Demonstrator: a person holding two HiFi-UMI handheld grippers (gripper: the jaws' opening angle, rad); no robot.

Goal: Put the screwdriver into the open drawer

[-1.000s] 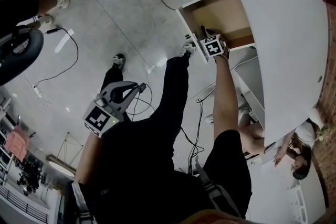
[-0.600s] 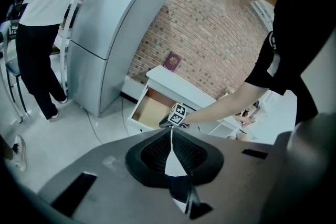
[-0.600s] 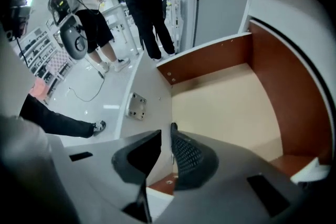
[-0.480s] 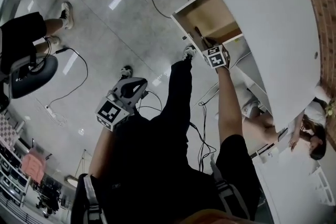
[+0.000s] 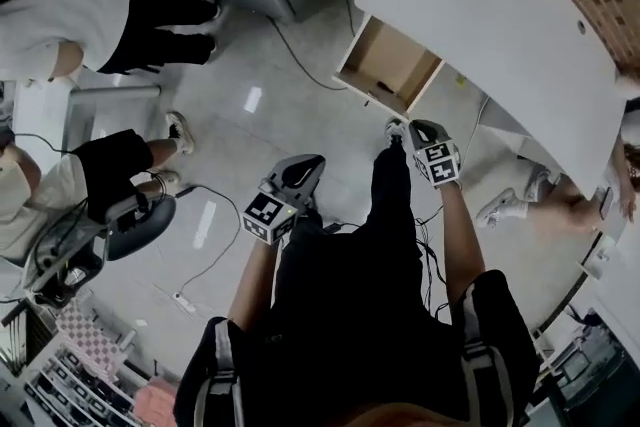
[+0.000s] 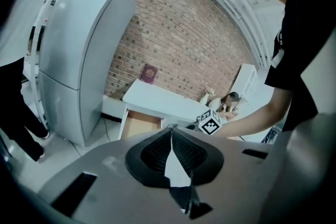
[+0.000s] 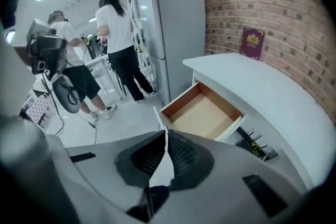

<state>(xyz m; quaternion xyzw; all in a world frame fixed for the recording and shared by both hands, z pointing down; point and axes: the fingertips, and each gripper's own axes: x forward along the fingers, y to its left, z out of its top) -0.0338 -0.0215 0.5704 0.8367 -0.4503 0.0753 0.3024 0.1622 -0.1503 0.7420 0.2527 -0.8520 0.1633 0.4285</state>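
Right gripper view, open drawer (image 7: 202, 113), tan wooden inside, white front.

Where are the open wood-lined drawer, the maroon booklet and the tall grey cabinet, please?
Open wood-lined drawer (image 7: 202, 115): right gripper view, bare floor.
Maroon booklet (image 7: 252, 43): right gripper view, cover's middle.
Tall grey cabinet (image 7: 176, 23): right gripper view, broad side.

Right gripper (image 7: 165, 136), fingers pressed together and empty, faces the open drawer (image 7: 202, 113).

No legible text, no readable numbers
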